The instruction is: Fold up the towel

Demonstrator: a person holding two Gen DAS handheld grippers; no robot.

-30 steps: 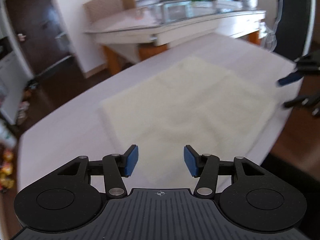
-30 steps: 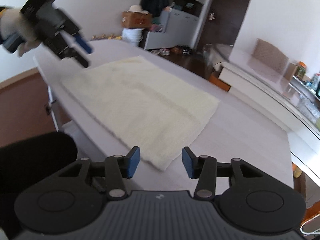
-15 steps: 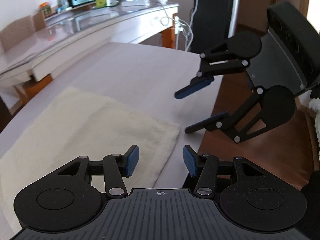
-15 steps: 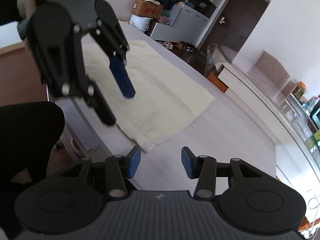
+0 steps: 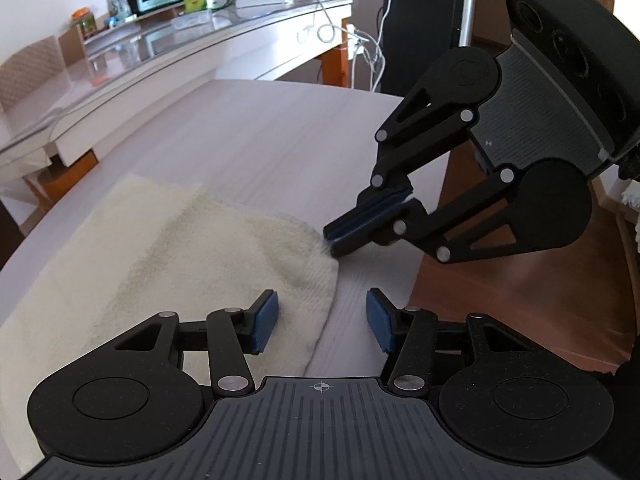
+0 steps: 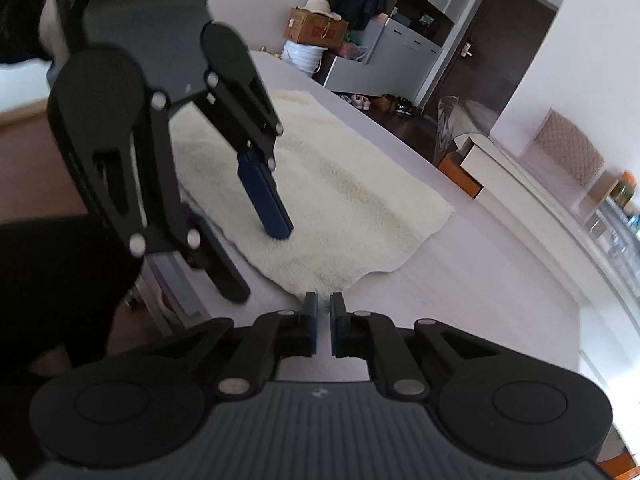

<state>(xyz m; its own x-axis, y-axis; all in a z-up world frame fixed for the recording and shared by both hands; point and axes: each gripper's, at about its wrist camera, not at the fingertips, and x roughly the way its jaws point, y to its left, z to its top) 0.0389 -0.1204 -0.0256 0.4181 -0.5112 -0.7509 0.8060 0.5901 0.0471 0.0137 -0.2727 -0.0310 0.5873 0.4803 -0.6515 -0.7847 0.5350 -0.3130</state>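
Cream towel (image 5: 168, 256) spread flat on the pale counter (image 5: 280, 136), one short end by the near edge. Right tongs (image 6: 323, 312) pressed together, pinching that end's corner. Left tongs (image 5: 322, 320) spread wide, straddling the same short edge, gripping nothing. Likely soft, light and floppy; bound to sag between two holds. Best taken at both corners of the short end, pinched deep enough not to slip.

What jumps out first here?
The cream towel spread flat on the pale table. The right gripper is shut on the towel's near corner, while the left gripper hangs open over the adjacent edge, one finger above the cloth.
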